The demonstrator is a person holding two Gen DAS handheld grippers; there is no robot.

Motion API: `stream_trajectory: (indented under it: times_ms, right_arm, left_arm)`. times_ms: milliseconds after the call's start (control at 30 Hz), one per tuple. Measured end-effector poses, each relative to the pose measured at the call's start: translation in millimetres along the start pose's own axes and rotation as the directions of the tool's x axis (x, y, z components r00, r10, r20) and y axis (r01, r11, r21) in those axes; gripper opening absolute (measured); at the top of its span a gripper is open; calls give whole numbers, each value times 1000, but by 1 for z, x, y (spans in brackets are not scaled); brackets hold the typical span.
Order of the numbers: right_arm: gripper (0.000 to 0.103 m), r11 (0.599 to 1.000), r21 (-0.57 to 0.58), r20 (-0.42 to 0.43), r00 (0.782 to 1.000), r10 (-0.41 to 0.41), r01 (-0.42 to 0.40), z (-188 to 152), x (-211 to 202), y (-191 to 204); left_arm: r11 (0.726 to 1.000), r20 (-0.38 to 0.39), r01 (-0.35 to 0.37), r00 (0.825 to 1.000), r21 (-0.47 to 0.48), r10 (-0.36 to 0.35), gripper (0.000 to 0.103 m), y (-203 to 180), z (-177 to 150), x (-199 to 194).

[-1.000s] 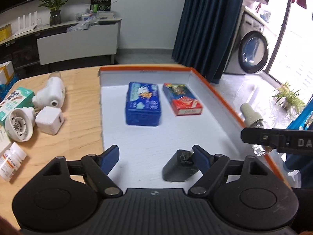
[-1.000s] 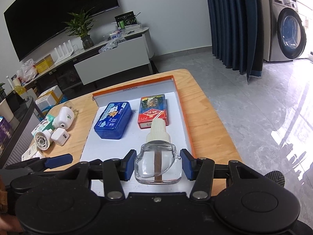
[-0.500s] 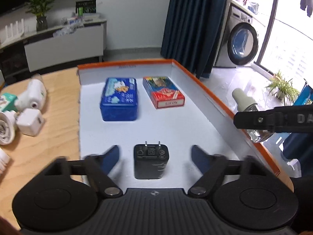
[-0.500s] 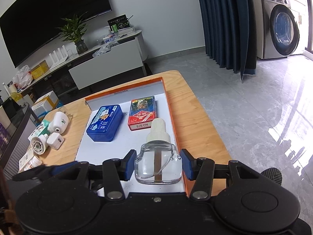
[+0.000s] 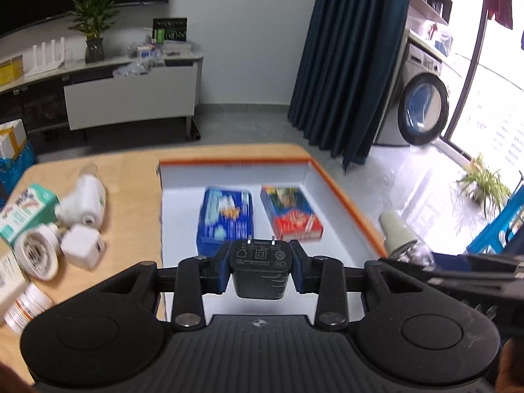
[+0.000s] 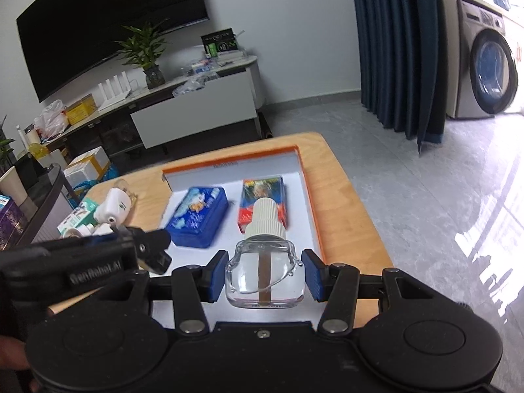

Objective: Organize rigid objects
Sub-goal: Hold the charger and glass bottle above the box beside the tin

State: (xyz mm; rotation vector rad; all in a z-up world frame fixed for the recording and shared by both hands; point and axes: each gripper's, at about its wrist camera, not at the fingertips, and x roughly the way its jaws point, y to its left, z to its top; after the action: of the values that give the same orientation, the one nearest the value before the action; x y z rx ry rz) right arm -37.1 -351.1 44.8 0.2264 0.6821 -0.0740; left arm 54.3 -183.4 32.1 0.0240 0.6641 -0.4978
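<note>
Between my left jaws [image 5: 261,270] sits a black charger [image 5: 260,267], pinched on its two flat sides with the prongs pointing away from me, lifted clear above the white tray [image 5: 183,229]. I judge it light and stiff, with smooth plastic walls that could slip if I loosen, so the broad sides are the right place to hold. My right jaws [image 6: 265,276] frame a clear glass bottle [image 6: 265,273] with a ribbed white cap; the blue pads sit close against its flanks and it appears gripped at the body. Glass is hard, slick and breakable, so I would keep the grip low on the square body, never on the cap, and set it down gently. Further along the tray lie a blue tin [image 5: 226,217] and a red box [image 5: 290,216] side by side, apart from each other. On the bench [image 5: 131,203] to the left of the tray wait a white adapter [image 5: 82,245] and a few other small items
</note>
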Motion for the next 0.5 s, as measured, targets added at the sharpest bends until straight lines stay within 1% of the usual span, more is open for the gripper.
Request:
stream_trajectory:
  times_ms: [167,500]
  right_arm:
    - [60,1000,-28,18,1000,0,1,13,0,6]
    - [60,998,-58,24,1000,8,-7,21,2,13]
  left_arm:
    - [1000,20,-3,1000,-8,3,36,-4,13,-6]
    - [1000,5,-9,1000,-11,9,36,-6,14,-1]
